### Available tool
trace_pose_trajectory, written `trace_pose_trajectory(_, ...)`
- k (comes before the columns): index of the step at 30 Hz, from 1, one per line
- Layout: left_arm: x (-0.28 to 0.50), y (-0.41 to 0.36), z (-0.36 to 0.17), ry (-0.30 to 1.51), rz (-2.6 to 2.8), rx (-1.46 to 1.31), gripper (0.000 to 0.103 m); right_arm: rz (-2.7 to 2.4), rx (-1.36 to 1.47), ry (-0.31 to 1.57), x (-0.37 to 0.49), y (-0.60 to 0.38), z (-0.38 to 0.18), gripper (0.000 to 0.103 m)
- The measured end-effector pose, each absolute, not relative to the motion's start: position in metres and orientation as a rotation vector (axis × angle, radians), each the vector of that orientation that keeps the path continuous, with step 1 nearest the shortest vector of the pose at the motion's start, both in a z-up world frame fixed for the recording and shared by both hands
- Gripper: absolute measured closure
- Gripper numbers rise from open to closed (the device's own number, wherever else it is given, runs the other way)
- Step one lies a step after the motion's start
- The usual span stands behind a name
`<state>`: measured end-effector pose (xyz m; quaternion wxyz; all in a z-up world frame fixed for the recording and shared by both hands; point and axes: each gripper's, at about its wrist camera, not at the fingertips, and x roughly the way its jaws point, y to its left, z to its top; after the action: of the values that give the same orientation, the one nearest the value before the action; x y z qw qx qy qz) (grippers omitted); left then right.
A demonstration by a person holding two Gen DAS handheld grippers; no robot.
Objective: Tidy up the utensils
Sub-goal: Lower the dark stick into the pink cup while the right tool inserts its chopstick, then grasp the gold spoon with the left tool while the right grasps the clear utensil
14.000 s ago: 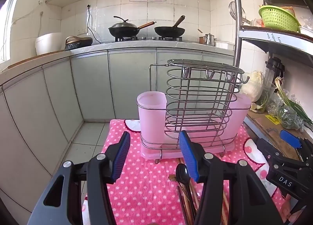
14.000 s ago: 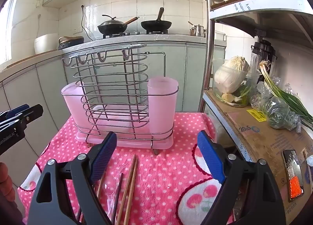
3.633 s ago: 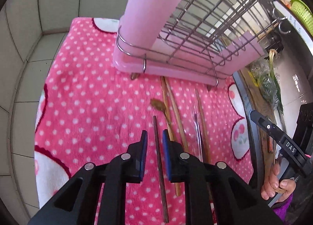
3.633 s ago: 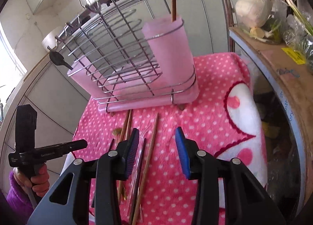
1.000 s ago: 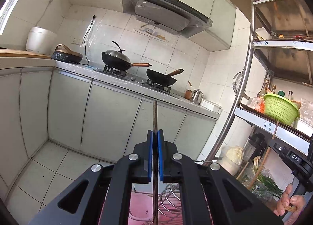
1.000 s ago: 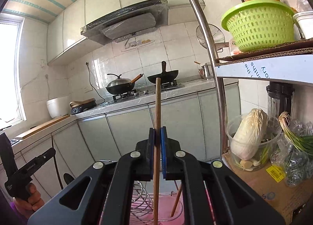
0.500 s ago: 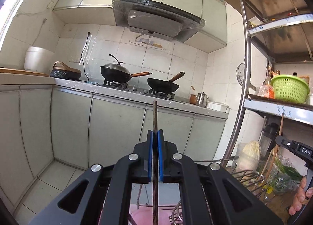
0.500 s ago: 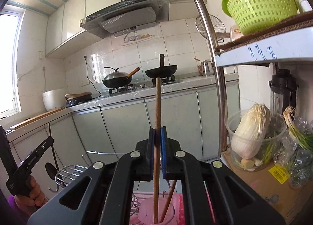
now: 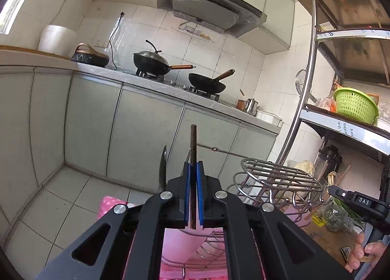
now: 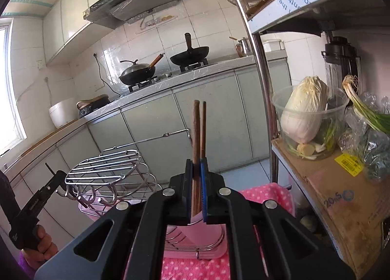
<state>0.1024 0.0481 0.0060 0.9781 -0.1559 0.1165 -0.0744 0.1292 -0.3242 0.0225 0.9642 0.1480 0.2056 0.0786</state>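
Both chopsticks (image 9: 193, 153) lower, spoon (image 9: 162, 170) leftward only

Right gripper (image 10: 197, 172) clamped on an upright wooden chopstick (image 10: 195, 134), with a second chopstick (image 10: 203, 129) standing just beside it. Directly below, pink cup (image 10: 195, 226) of the wire utensil rack (image 10: 109, 165), on pink dotted cloth (image 10: 265, 194). Far left, a hand (image 10: 43, 241) holding the other gripper.

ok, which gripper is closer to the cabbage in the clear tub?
Right. The right gripper is over the near end of the holder, with the cabbage just to its right. The left gripper is over the holder's far end, beyond the right one.
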Motion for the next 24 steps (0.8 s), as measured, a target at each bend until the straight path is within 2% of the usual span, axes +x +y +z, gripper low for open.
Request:
trace_pose_trajectory(8,0.132,0.073,-0.002,0.35,-0.148,-0.401,0.099,0.174,0.318,0.496,0.153,-0.328,0.027,0.097)
trace_pose_trajectory(18,0.139,0.071,-0.006,0.387,-0.15,-0.409,0.098,0.183,0.295,0.527,0.157,-0.318,0.024,0.096)
trace_pose_trajectory(20,0.138,0.07,-0.005,0.391,-0.152,-0.403,0.096,0.181,0.295,0.55,0.158,-0.317,0.022,0.096)
trace_pose_trajectory(22,0.137,0.069,-0.003,0.398,-0.154,-0.393,0.087,0.187,0.305,0.569,0.159,-0.318,0.021,0.095)
trace_pose_trajectory(23,0.136,0.068,-0.003,0.401,-0.155,-0.388,0.085,0.189,0.308,0.576,0.159,-0.319,0.02,0.093)
trace_pose_trajectory(24,0.135,0.068,-0.001,0.4,-0.155,-0.384,0.084,0.189,0.31,0.58,0.158,-0.319,0.02,0.086)
